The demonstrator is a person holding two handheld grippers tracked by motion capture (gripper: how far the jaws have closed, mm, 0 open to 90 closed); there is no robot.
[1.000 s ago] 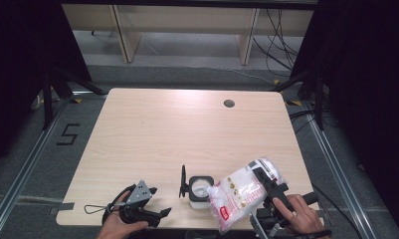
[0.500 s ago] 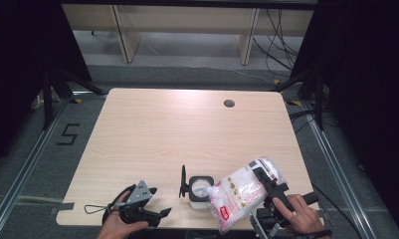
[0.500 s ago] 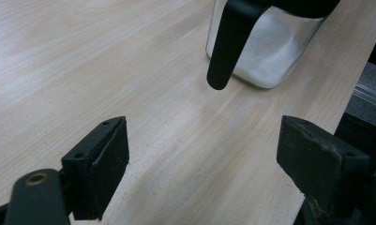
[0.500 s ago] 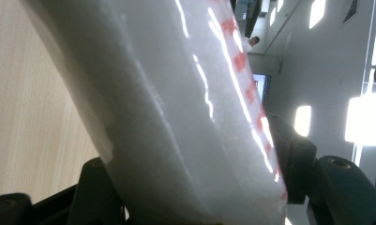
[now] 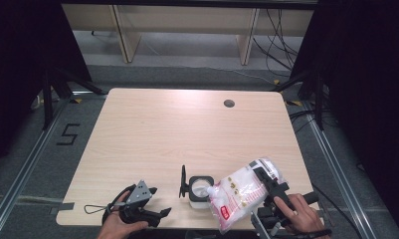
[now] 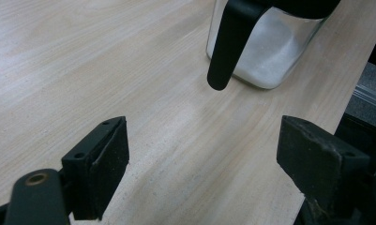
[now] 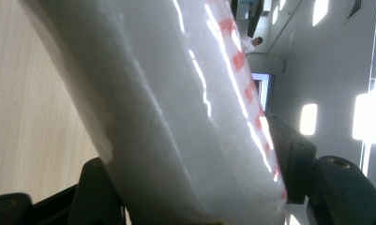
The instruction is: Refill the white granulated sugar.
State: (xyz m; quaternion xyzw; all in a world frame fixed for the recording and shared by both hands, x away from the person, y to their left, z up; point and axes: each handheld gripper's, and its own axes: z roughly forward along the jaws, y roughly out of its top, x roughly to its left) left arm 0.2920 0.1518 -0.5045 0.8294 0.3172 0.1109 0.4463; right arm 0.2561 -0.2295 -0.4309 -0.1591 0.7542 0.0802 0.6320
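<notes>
A square glass jar [image 5: 199, 190] with a black rim and a flipped-up black lid [image 5: 183, 181] stands near the table's front edge; white grains lie in its bottom [image 6: 270, 51]. My right gripper [image 5: 267, 185] is shut on a clear plastic bag of white grains with red print [image 5: 239, 196], tilted with its low corner over the jar's mouth. Up close the bag [image 7: 176, 112] sits between the black jaws. My left gripper [image 5: 159, 213] rests open at the front left of the jar, jaws wide apart [image 6: 202, 159] with bare wood between them, pointing at the jar's lid [image 6: 228, 44].
The light wood table [image 5: 177, 129] has a round cable hole [image 5: 229, 103] at its far right. Beyond the table are a grey floor, shelf legs and cables. A floor marking "5" [image 5: 67, 133] lies to the left.
</notes>
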